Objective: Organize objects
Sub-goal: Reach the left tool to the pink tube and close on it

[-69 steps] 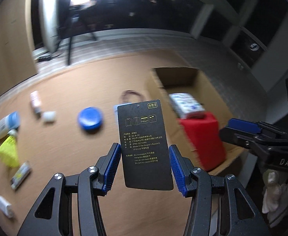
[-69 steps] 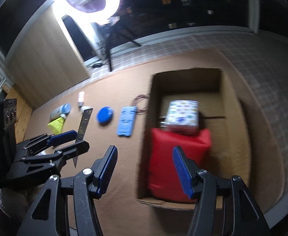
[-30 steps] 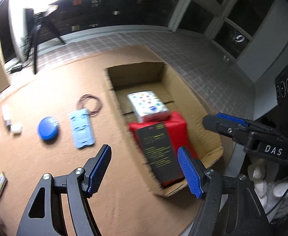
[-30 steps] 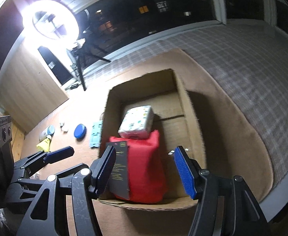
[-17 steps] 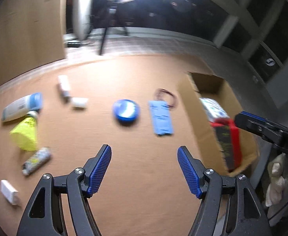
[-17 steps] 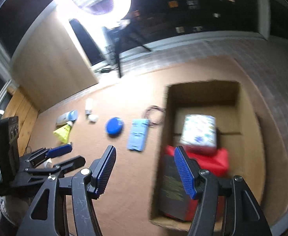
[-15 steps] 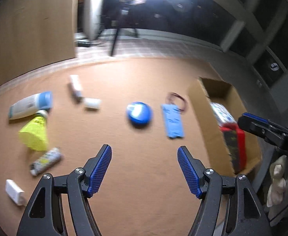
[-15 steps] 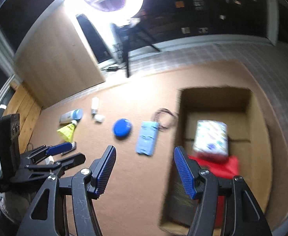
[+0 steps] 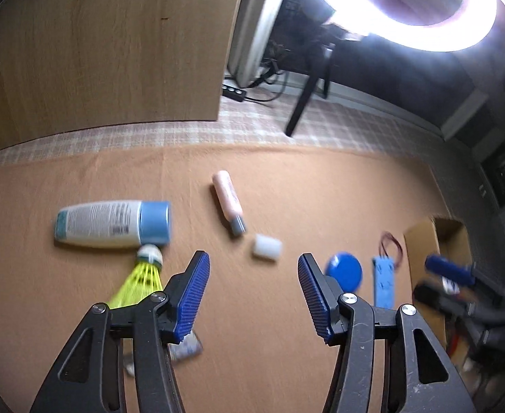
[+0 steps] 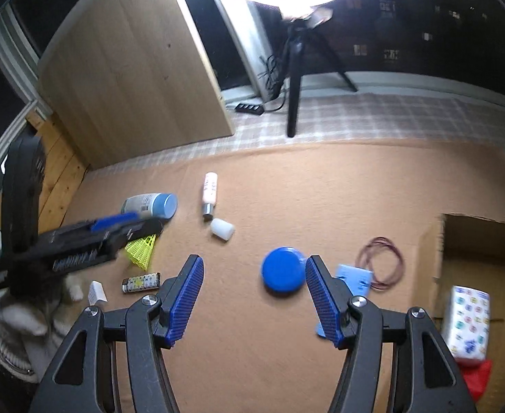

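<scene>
Left gripper (image 9: pixel 252 289) and right gripper (image 10: pixel 254 296): fingers apart, empty (above mat). Shuttlecock (image 9: pixel 138 284) touching bottle (image 9: pixel 113 223).

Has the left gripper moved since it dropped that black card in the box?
Yes. The left gripper, open and empty, has swung left, away from the cardboard box, and now faces the yellow shuttlecock and white bottle.
</scene>
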Available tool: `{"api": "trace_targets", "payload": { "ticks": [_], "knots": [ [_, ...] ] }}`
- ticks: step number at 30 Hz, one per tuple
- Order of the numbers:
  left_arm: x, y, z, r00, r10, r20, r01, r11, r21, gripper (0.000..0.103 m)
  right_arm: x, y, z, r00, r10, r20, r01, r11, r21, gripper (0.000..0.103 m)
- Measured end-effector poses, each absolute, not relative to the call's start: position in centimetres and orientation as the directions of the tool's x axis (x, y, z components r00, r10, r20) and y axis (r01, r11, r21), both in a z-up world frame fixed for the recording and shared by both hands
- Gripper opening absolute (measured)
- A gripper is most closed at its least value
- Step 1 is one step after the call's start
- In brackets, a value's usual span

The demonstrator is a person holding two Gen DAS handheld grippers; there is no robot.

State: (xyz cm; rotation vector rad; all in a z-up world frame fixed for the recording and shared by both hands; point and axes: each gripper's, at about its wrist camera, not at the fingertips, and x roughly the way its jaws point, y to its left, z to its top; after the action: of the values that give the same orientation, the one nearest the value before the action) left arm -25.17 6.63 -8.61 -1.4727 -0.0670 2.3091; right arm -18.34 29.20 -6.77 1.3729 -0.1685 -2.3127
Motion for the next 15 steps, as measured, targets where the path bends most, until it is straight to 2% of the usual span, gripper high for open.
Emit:
{"api": "trace_targets", "payload": {
  "ticks": [8, 15],
  "knots": [
    [-32.0, 8.8, -12.5, -0.320, 0.329, -0.889, -0.235, -0.936, -0.262, 0.053, -21.3, 27.1, -8.7, -0.362, -0.438, -0.823, 0.305, -0.890, 0.339, 0.053],
    [-35.3, 10.0, -15.6, -0.293, 0.261, -0.920, -0.213, -0.956, -0.204, 0.040, -24.2, 25.4, -10.7, -0.317, -0.429, -0.846, 0.310, -0.890, 0.335, 0.052]
  ]
}}
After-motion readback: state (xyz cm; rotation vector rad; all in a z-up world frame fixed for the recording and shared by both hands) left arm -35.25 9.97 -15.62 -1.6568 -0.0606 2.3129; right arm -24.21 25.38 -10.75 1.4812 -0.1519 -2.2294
